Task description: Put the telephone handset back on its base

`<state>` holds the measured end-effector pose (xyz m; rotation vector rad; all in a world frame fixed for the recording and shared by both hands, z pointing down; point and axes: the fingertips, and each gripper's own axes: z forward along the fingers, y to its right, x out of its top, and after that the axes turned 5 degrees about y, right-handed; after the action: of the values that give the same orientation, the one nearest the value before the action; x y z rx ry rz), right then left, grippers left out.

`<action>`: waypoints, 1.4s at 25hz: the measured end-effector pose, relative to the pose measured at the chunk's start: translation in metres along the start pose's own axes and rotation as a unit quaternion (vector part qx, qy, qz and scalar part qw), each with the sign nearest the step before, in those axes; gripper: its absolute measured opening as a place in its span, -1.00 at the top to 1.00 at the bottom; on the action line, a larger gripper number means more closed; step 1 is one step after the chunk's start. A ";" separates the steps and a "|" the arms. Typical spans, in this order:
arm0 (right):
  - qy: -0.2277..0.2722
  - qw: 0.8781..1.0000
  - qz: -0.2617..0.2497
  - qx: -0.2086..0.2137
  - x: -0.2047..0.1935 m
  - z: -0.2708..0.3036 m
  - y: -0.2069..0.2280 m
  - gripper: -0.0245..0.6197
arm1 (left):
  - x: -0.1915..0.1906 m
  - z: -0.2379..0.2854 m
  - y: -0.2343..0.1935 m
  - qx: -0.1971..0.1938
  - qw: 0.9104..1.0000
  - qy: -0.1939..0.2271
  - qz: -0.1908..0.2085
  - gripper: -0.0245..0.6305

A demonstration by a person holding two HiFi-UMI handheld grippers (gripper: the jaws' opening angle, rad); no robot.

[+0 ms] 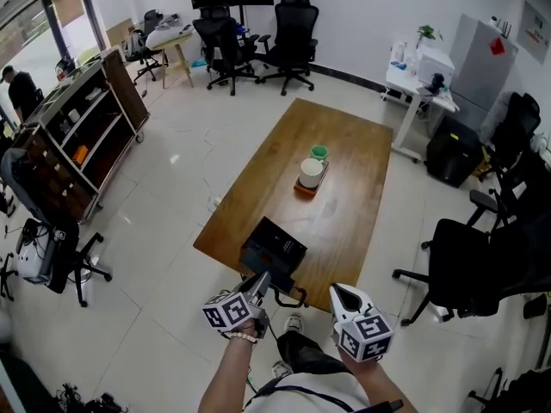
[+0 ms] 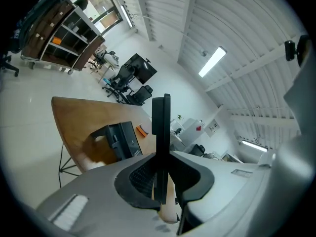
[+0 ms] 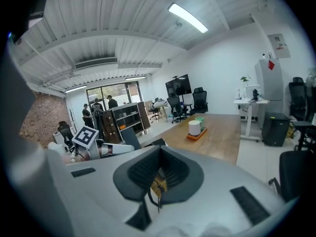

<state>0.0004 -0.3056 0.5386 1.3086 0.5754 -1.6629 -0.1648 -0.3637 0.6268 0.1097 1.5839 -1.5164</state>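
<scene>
Bearing table (image 1: 344, 170): it carried the telephone base at its near end, close to the near edge. I judged that a hard push there could slide the base off. Only the head view showed how little wood lay on the near side of it.
Telephone base (image 1: 272, 248): black, with nothing on top of it, it stood just far of my grippers. If I came down skewed, the handset could land across it and fail to seat. The left gripper view showed its side face, which the head view did not.
Left gripper (image 1: 260, 280): it was clamped on the handset, near of the base and off the table's near edge. A slack clamp could let the handset twist on the way down.
Right gripper (image 1: 338, 292): it was idle, to the right of the left one. Its own view showed its jaws together with nothing between them, while the head view showed only its back and cube.
Handset (image 2: 160, 127): it stood as a dark upright slab between the left jaws. The head view hid nearly all of it behind that gripper.
Cord (image 1: 291, 298): it looped off the near edge between my grippers. It could snag a jaw or drag the base. I could not make it out for certain in either gripper view.
</scene>
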 end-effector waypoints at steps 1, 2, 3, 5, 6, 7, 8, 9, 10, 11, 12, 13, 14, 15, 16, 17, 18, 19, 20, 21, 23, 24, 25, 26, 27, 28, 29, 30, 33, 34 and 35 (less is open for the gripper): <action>-0.001 1.000 0.000 -0.001 0.001 0.005 0.004 0.92 | 0.001 0.007 -0.005 -0.001 1.000 -0.001 -0.003 0.70; -0.002 1.000 0.000 -0.001 0.002 0.010 0.007 0.92 | 0.001 0.014 -0.009 -0.003 1.000 -0.001 -0.008 0.70; -0.005 1.000 0.001 -0.002 0.003 0.014 0.010 0.92 | 0.001 0.021 -0.014 -0.005 1.000 0.000 -0.013 0.70; -0.013 1.000 0.001 -0.004 0.002 0.022 0.015 0.92 | 0.000 0.032 -0.024 -0.008 1.000 0.001 -0.022 0.70; -0.017 1.000 0.001 -0.004 0.002 0.025 0.017 0.92 | -0.001 0.036 -0.030 -0.007 1.000 0.001 -0.026 0.70; -0.020 1.000 0.002 -0.004 0.001 0.029 0.019 0.92 | -0.001 0.041 -0.035 -0.006 1.000 0.001 -0.028 0.70; -0.021 1.000 0.002 -0.003 0.001 0.033 0.020 0.92 | -0.002 0.045 -0.041 -0.005 1.000 0.001 -0.029 0.70; -0.023 1.000 0.002 -0.003 0.001 0.037 0.022 0.92 | -0.002 0.049 -0.045 -0.005 1.000 0.000 -0.030 0.70; -0.025 1.000 0.002 -0.003 0.001 0.040 0.024 0.92 | -0.003 0.053 -0.048 -0.006 0.999 -0.001 -0.032 0.70; -0.028 1.000 0.002 -0.003 0.000 0.043 0.024 0.92 | -0.004 0.056 -0.051 -0.008 0.999 -0.001 -0.037 0.70; -0.032 0.999 0.002 -0.003 0.000 0.044 0.025 0.92 | -0.007 0.057 -0.054 -0.008 0.999 -0.001 -0.044 0.70; -0.036 0.999 0.002 -0.002 -0.001 0.045 0.026 0.92 | -0.009 0.059 -0.056 -0.009 0.999 -0.001 -0.052 0.70; -0.038 0.999 0.001 -0.002 -0.001 0.047 0.027 0.92 | -0.011 0.060 -0.059 -0.009 0.998 -0.001 -0.057 0.70; -0.039 0.999 0.001 -0.002 -0.001 0.049 0.029 0.92 | -0.013 0.062 -0.061 -0.010 0.998 -0.002 -0.060 0.70; -0.040 0.999 0.000 -0.002 -0.001 0.051 0.031 0.92 | -0.014 0.064 -0.063 -0.012 0.998 -0.002 -0.063 0.70; -0.041 0.999 0.000 -0.003 0.000 0.052 0.034 0.92 | -0.015 0.066 -0.065 -0.013 0.998 -0.002 -0.066 0.70; -0.042 0.999 0.000 -0.004 0.000 0.054 0.035 0.92 | -0.016 0.067 -0.067 -0.015 0.997 -0.002 -0.071 0.70; -0.044 0.999 0.001 -0.004 -0.001 0.055 0.036 0.92 | -0.018 0.068 -0.070 -0.015 0.997 -0.003 -0.076 0.70; -0.046 0.999 0.002 -0.004 -0.002 0.055 0.036 0.92 | -0.020 0.069 -0.073 -0.016 0.997 -0.004 -0.081 0.70; -0.047 0.999 0.002 -0.004 -0.003 0.056 0.036 0.92 | -0.022 0.070 -0.076 -0.017 0.996 -0.006 -0.086 0.70; -0.050 0.999 0.003 -0.004 -0.004 0.057 0.037 0.92 | -0.024 0.073 -0.078 -0.022 0.995 -0.013 -0.092 0.70; -0.051 0.999 0.003 -0.005 -0.004 0.057 0.038 0.92 | -0.025 0.075 -0.079 -0.025 0.995 -0.017 -0.092 0.70; -0.051 0.999 0.004 -0.006 -0.004 0.058 0.040 0.92 | -0.024 0.077 -0.079 -0.029 0.995 -0.019 -0.092 0.70; -0.051 0.999 0.005 -0.006 -0.005 0.058 0.041 0.92 | -0.024 0.079 -0.080 -0.033 0.995 -0.021 -0.093 0.70; -0.052 0.999 0.006 -0.007 -0.005 0.059 0.042 0.92 | -0.023 0.080 -0.081 -0.035 0.995 -0.023 -0.094 0.70; -0.053 0.999 0.007 -0.008 -0.006 0.060 0.043 0.92 | -0.024 0.081 -0.083 -0.036 0.994 -0.025 -0.097 0.70; -0.055 0.998 0.008 -0.008 -0.007 0.060 0.044 0.92 | -0.025 0.081 -0.085 -0.036 0.994 -0.026 -0.103 0.70; -0.056 0.998 0.009 -0.009 -0.008 0.059 0.045 0.92 | -0.028 0.081 -0.087 -0.034 0.993 -0.028 -0.110 0.70; -0.058 0.998 0.011 -0.012 -0.010 0.059 0.049 0.92 | -0.033 0.080 -0.095 -0.034 0.990 -0.026 -0.132 0.70; -0.059 0.998 0.011 -0.013 -0.010 0.058 0.050 0.92 | -0.034 0.080 -0.097 -0.036 0.989 -0.024 -0.138 0.70; -0.059 0.998 0.012 -0.014 -0.011 0.058 0.052 0.92 | -0.034 0.081 -0.098 -0.039 0.989 -0.025 -0.140 0.70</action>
<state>0.0160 -0.3726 0.5763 1.1839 0.5087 -1.6948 -0.1627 -0.4371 0.7356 -0.2031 1.6680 -1.6524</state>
